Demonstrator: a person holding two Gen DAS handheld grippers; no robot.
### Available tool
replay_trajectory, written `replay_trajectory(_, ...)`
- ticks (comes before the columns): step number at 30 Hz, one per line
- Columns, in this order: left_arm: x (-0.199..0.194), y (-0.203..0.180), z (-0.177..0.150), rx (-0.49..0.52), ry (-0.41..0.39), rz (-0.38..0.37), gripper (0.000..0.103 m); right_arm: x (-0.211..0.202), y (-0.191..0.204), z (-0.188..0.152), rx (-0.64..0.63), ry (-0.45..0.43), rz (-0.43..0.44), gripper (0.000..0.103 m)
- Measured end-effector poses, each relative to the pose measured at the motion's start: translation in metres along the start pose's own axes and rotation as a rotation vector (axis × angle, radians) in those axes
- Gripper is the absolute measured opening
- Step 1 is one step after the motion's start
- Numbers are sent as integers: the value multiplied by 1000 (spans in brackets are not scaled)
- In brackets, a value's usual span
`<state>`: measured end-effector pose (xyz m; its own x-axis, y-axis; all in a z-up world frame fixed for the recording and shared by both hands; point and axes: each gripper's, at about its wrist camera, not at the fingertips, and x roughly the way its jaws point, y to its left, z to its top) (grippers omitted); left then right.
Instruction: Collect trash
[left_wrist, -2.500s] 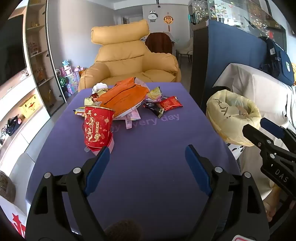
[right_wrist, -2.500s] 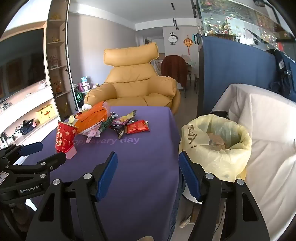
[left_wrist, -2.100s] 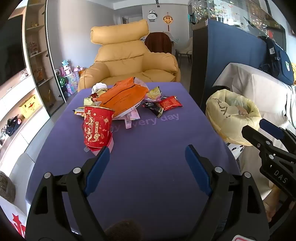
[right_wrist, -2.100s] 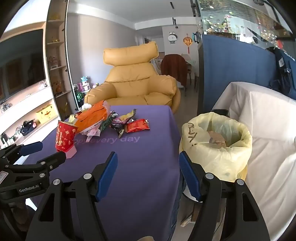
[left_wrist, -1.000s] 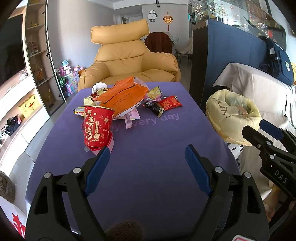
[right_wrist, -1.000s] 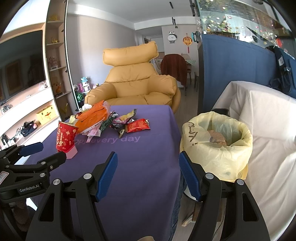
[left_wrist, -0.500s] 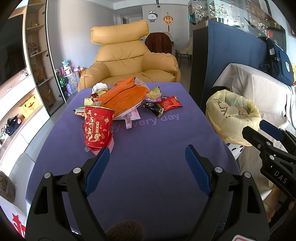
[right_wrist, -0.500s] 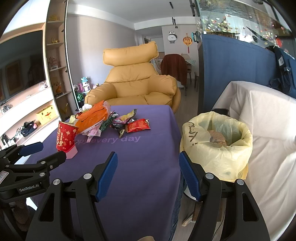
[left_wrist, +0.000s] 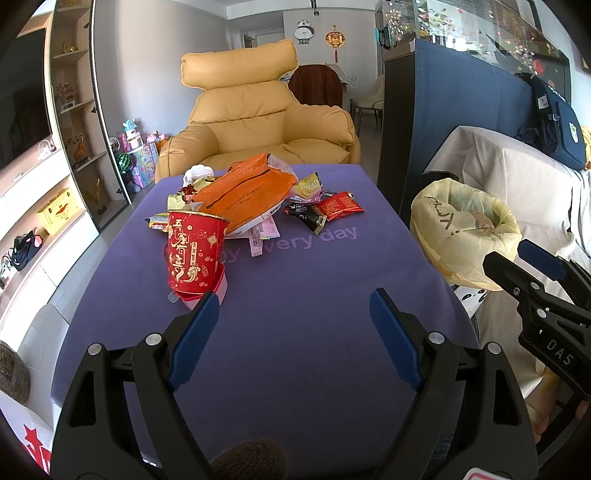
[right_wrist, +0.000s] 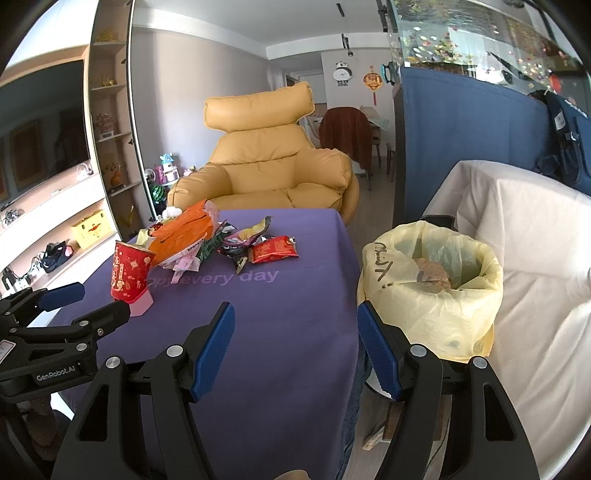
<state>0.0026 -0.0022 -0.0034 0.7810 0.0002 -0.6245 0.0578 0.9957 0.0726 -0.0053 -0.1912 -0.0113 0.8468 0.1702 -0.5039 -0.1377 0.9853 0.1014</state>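
Purple tablecloth (left_wrist: 295, 332): red paper cup (left_wrist: 195, 254), orange bag (left_wrist: 243, 192) and wrappers (left_wrist: 325, 212) lie uncollected, well left of the yellow-lined bin (right_wrist: 428, 280). Your left gripper (left_wrist: 291, 325) and right gripper (right_wrist: 295, 343) gape, empty. Nearly all remains.

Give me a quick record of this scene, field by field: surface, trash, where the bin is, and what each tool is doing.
surface: purple table
trash: red cup upright, nearest; orange bag and wrappers piled behind it
bin: yellow-lined bin off the table's right edge, some trash inside
left tool: open, empty, over the near table, aimed at the pile
right tool: open, empty, near the table's right edge beside the bin
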Motion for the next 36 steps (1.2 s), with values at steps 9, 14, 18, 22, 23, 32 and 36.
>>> replay_trajectory(9, 0, 0, 0, -1, 0, 0, 79, -3, -5, 1, 13, -14, -23, 65)
replay_trajectory(14, 0, 0, 0, -1, 0, 0, 79, -3, -5, 1, 15, -14, -24, 65)
replay_trajectory(18, 1, -1, -1, -1, 1, 0, 79, -3, -5, 1, 16, -15, -24, 65)
replay_trajectory(22, 1, -1, -1, -2, 1, -1, 79, -3, -6, 2, 17, -18, -32, 65)
replay_trajectory(23, 1, -1, -1, -3, 1, -2, 79, -3, -7, 3, 19, -19, -38, 65)
replay_trajectory(32, 13, 29, 17, -48, -6, -67, 79, 26, -11, 13, 44, 14, -34, 65)
replay_trajectory(36, 19, 58, 30, -51, -66, -59, 79, 62, -2, 17, 19, 77, -21, 65)
